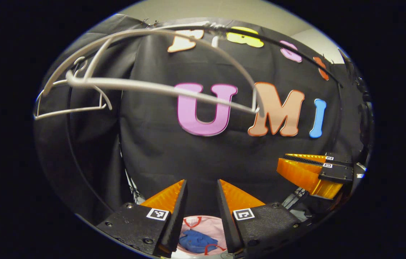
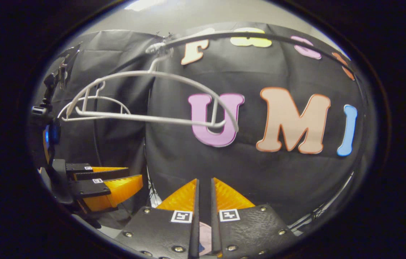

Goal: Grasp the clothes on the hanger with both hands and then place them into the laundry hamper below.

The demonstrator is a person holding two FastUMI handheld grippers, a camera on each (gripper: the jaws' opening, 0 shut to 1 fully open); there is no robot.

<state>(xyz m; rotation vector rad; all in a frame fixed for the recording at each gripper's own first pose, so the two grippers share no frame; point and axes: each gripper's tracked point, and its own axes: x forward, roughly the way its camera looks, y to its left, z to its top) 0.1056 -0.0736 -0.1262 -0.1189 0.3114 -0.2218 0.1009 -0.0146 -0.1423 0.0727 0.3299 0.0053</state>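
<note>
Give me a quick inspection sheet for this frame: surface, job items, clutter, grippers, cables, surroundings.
Surface: nothing seen; no table or floor identifiable.
Job's things: white hanger hangs bare on the rail; blue garment lies in the pink hamper below.
Clutter: a second bare hanger hangs farther along the rail.
Grippers: left gripper open, holding nothing; right gripper nearly closed with a narrow gap, holding nothing.
Cables: nothing seen for certain.
Surroundings: black cloth wall behind the rail; pale ceiling above.
</note>
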